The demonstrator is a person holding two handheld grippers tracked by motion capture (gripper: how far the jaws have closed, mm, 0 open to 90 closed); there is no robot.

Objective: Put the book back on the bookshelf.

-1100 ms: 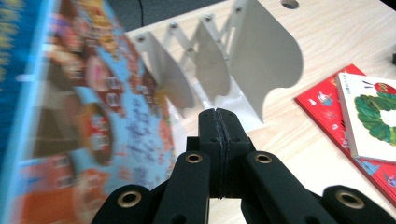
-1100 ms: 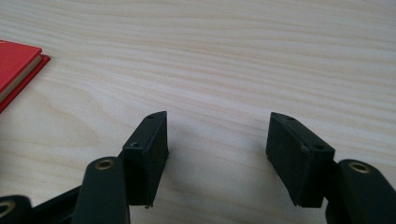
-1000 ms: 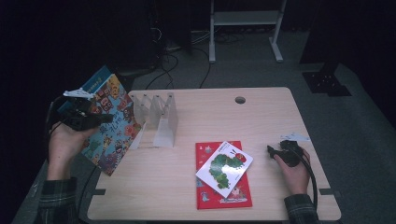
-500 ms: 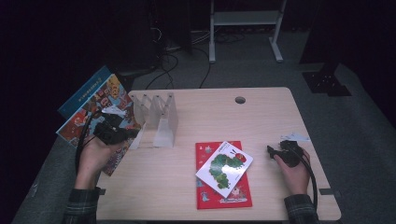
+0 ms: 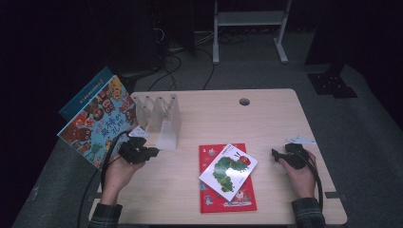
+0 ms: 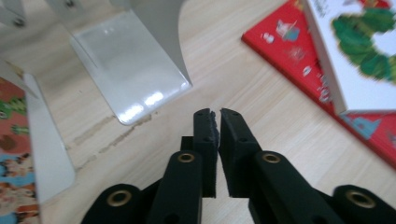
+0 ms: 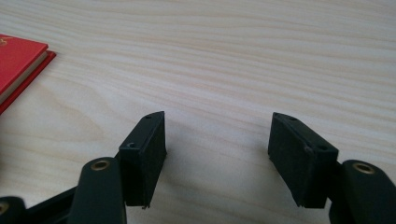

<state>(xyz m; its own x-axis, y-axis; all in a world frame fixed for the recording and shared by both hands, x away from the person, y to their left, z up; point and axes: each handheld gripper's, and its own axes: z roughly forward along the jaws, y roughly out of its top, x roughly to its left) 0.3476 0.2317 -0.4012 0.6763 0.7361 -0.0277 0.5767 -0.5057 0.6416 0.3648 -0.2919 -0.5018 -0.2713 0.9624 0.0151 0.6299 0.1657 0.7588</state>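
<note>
On the left side of the table, the left gripper sits low over the wood, just in front of the metal book rack. Its jaws have just been opening: they stand a narrow slit apart, with nothing between them. Seen through the left gripper view, the left gripper points at bare tabletop between the rack's nearest divider plate and the red book.

2 picture books already stand at the rack's left end, leaning outward past the table edge: a colourful book in front and a blue book behind it. The rack's remaining slots, 3 or 4 dividers as far as can be told, hold nothing.

At centre front lies the red book, flat on the table, with the white caterpillar book lying askew on top of it. Both are well apart from either gripper.

At the right edge, the right gripper rests low by the table in the person's hand, pointing left toward the 2 flat books. From the right gripper view, the right gripper has its jaws wide apart over bare wood, holding nothing; a corner of the red book shows at far left.
</note>
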